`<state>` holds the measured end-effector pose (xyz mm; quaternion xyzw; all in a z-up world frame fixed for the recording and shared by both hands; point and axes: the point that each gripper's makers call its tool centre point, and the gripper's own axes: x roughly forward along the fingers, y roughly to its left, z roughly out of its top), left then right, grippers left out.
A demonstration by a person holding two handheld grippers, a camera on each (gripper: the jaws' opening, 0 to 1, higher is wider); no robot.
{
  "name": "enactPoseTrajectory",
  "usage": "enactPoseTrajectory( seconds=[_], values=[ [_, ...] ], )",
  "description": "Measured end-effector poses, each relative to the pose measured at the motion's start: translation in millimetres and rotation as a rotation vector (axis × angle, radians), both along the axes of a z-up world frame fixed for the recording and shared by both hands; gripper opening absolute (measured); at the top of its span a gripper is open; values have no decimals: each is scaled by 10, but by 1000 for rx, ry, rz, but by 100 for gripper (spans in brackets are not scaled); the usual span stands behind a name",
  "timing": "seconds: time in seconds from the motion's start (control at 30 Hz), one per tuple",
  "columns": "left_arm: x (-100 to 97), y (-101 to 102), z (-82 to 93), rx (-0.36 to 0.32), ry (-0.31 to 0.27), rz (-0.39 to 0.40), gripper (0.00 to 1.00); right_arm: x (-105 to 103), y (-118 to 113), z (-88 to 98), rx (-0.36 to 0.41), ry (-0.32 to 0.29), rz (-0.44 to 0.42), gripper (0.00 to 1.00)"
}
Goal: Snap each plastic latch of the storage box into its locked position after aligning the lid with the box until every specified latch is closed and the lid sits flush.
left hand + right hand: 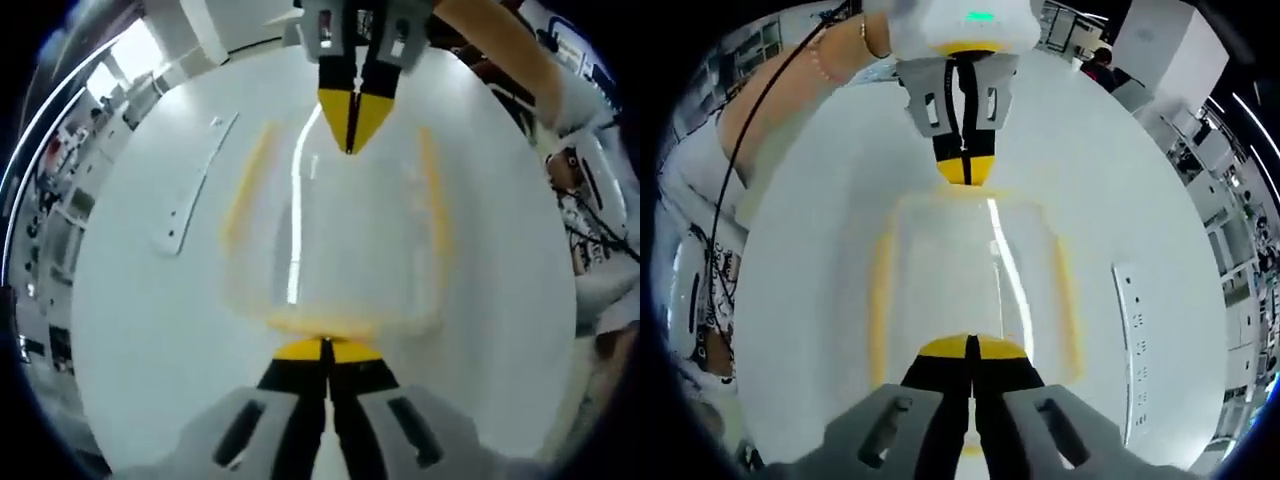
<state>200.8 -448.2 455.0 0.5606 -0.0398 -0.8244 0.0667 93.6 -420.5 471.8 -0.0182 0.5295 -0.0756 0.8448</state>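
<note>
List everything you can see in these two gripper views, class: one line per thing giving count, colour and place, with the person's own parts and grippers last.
Storage box: one, clear plastic with yellow edging, on the middle of the table, between the two grippers.
Table: one, white, round, under the box.
Flat strip: one, pale and see-through with small holes, lying on the table beside the box, apart from it.
Room background: shelves and equipment, blurred, around the table's edge.
Person's arm: one, with a bead bracelet, behind the left gripper in the right gripper view.
Left gripper: one, black and yellow tips, jaws together at one end of the box.
Right gripper: one, same colours, jaws together at the opposite end.
</note>
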Motion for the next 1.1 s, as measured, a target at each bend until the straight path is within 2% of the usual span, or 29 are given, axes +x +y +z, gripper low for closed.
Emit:
enactPoseTrajectory(
  seconds=[0.07, 0.23, 0.37, 0.4, 0.53, 0.57, 0.6, 0.67, 0.77, 0.87, 0.9, 0.97, 1.0, 1.03, 1.07, 1.1],
  values=[
    [12, -1, 8, -7, -18, -5, 0, 16, 4, 2, 6, 1, 3, 0],
    [50, -9, 19, 1, -13, -15, 0, 41, -3, 7, -2, 14, 17, 0],
    [65, -8, -8, 9, 12, -10, 0, 55, -7, 12, -5, 14, 21, 0],
    [43, 0, -14, 16, 32, -2, 0, 67, -9, 14, -3, 8, 22, 0],
    [64, 9, -15, 21, 28, -6, 0, 64, -22, 28, -5, 3, 24, 0],
    [25, 15, -15, 13, 48, -58, 0, 68, -28, 31, -7, 1, 25, 0],
    [64, 30, -45, 26, 40, -26, 0, 66, -30, 28, -7, 2, 26, 0],
    [38, 56, -91, 55, 87, -28, 0, 75, -49, 18, -9, -7, 23, 0],
    [30, 51, -118, 61, 118, -34, 0, 80, -70, 13, 0, -17, 20, 0],
    [45, 49, -96, 57, 127, -50, 0, 80, -74, 13, 3, -25, 14, 0],
    [42, 43, -88, 66, 125, -29, 0, 75, -79, 12, 2, -33, 14, 0],
    [48, -12, 16, 28, 142, -10, 0, 75, -75, 19, -12, -51, 21, 0],
    [84, -131, 165, -21, 164, 58, 0, 71, -73, 22, -20, -64, 27, 0],
    [132, -226, 252, -85, 154, 74, 0, 73, -75, 25, -26, -71, 35, 0],
    [204, -246, 278, -104, 109, 87, 0, 81, -77, 29, -39, -75, 59, 0],
    [198, -212, 292, -92, 99, 89, 0, 84, -75, 31, -47, -77, 85, 0]
  ],
)
